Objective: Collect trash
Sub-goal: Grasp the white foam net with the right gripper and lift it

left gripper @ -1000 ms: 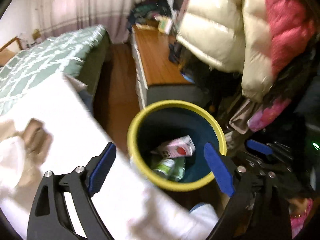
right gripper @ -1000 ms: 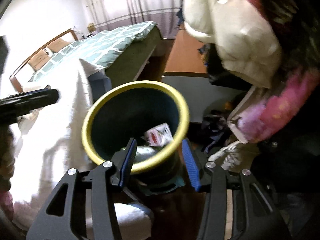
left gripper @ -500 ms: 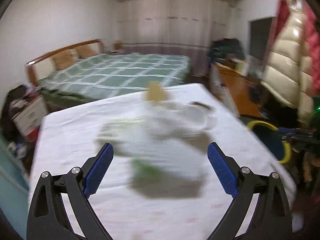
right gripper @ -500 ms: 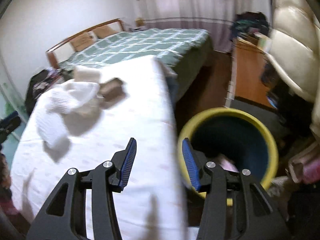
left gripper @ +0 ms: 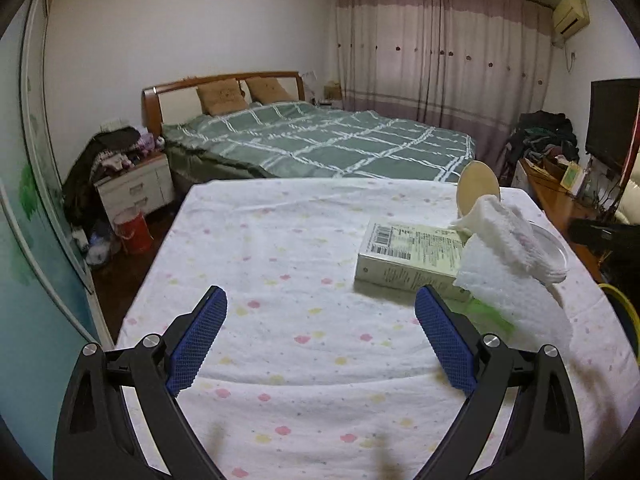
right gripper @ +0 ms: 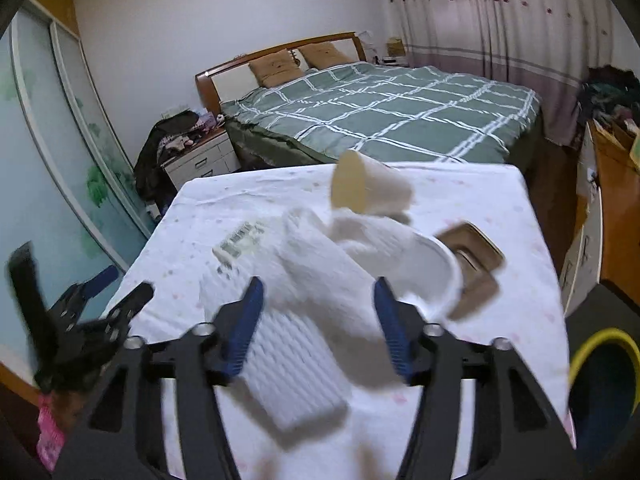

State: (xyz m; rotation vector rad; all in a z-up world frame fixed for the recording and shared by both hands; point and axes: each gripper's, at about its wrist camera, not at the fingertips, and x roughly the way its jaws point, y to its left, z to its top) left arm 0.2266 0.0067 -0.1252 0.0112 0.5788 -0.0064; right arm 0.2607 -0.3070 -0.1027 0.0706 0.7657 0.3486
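Trash [right gripper: 320, 276] lies piled on the cloth-covered table [left gripper: 280, 280], both claws empty.

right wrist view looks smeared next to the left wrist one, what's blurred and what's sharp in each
Right wrist view: motion blur smears the paper towels, paper cup and brown tray; the right gripper itself is soft too. Left wrist view: mostly sharp, the box label is visible, and the left gripper is crisp. Both: fisheye bending at the edges, dim indoor light.

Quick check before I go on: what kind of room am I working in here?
A bedroom, most likely in a home. There is a made bed with a green checked cover, a white nightstand beside it, and long curtains across the far wall.
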